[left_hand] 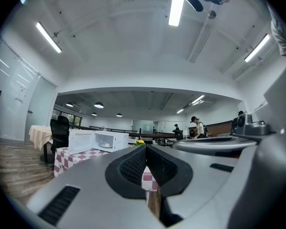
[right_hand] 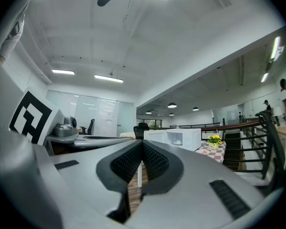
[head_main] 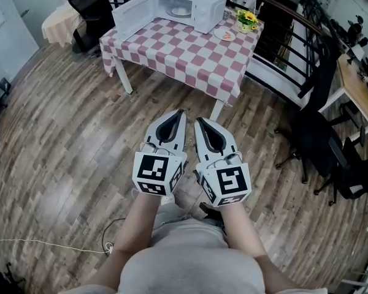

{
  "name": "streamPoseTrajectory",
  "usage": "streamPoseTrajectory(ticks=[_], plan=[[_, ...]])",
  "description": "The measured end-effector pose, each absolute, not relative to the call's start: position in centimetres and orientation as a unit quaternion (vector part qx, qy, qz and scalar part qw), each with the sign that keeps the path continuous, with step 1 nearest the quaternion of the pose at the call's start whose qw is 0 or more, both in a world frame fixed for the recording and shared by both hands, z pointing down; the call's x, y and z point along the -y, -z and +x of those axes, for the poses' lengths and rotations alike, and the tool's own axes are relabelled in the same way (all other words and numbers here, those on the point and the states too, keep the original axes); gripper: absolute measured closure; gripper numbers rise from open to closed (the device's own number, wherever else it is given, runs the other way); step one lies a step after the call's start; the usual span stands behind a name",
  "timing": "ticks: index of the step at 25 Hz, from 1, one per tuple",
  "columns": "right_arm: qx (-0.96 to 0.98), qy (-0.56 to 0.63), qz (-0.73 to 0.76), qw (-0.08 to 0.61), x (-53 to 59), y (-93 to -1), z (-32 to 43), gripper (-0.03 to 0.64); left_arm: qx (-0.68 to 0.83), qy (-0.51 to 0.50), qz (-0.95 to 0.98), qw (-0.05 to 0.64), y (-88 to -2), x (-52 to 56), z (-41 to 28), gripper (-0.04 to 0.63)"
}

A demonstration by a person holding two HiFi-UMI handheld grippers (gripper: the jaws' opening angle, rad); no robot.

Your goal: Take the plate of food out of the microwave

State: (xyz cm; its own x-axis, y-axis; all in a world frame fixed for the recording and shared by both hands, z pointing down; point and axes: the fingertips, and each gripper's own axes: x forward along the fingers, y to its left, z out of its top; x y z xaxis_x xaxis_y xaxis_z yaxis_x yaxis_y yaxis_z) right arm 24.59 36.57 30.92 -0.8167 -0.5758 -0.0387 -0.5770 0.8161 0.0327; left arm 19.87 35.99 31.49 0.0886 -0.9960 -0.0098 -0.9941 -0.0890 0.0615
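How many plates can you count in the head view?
2. One plate sits inside the open microwave; a second plate lies on the checked tablecloth beside the flowers, right of the microwave. Others may be hidden behind the microwave.

Checked table (head_main: 190, 57) on wood floor (head_main: 67, 139); flowers (head_main: 247, 19) at far corner; railing (head_main: 294, 48) behind; office chair (head_main: 316, 143) right.

**Layout, seen from above.** A table (head_main: 190, 63) is placed at the far side of the floor (head_main: 61, 133). A microwave (head_main: 193, 5) is set on the table's rear part, with its door (head_main: 135, 14) swung open to the left. A plate (head_main: 180, 10) is seen inside the microwave. A saucer (head_main: 224, 35) and a flower pot (head_main: 247, 21) are set to the microwave's right. A railing (head_main: 291, 54) runs behind the table. The left gripper (head_main: 180, 113) and right gripper (head_main: 198, 120) are held side by side, well apart from the table.
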Motion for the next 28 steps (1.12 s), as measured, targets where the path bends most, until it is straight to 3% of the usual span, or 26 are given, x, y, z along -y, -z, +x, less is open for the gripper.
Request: streamPoseTrajectory(ticks=[13, 28], plan=[[-0.947, -0.011, -0.321, 0.003, -32.9, -31.7, 15.2, 0.594, 0.666, 0.026, 0.745, 0.027, -31.7, -32.1, 10.3, 0.594], [-0.945, -0.013, -0.326, -0.020, -29.5, -32.8, 11.7, 0.594, 0.654, 0.037, 0.755, 0.041, -32.6, -28.7, 7.4, 0.594]])
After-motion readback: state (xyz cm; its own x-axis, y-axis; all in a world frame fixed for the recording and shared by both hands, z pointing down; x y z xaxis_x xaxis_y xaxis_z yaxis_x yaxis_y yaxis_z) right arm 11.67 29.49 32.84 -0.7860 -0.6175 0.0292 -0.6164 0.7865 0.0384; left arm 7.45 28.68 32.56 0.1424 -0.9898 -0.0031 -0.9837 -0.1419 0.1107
